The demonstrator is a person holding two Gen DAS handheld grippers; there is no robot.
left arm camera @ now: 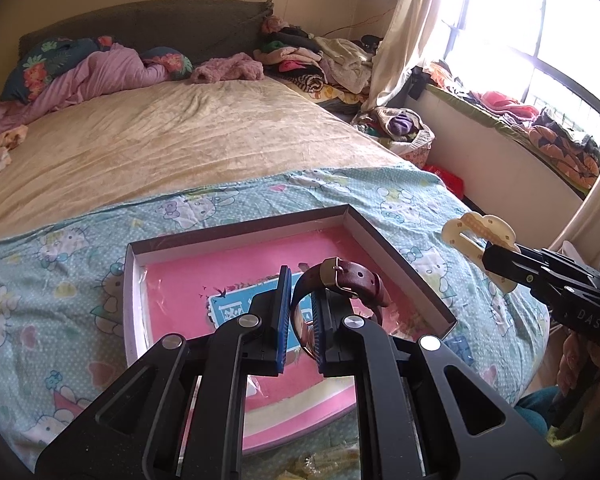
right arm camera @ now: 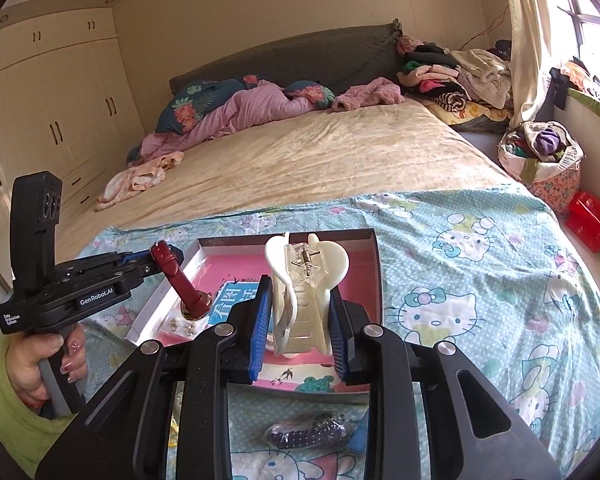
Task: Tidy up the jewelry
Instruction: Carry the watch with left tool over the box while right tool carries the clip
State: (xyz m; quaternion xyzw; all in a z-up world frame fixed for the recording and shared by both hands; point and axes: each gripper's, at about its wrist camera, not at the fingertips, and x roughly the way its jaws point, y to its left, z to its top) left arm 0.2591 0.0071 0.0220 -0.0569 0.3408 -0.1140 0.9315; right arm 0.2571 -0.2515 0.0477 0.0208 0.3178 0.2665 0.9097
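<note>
hovering over the shallow box [left arm camera: 396, 256] on the bed: left gripper [left arm camera: 300, 320] clenched on the watch [left arm camera: 340, 280], right gripper [right arm camera: 300, 320] clenched on the hair claw [right arm camera: 304, 288]. risk: watch dangles by its strap, could slip or swing outside the rim. strap runs up-and-forward; claw's long axis upright, hinge up.

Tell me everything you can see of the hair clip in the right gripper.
The hair clip is a cream claw clip of glossy plastic, with a clear hinge piece and a small metal spring near its top. It stands roughly upright, clamped between the blue pads of the right gripper, above the shallow box on the bed. Nothing else touches it.
</note>
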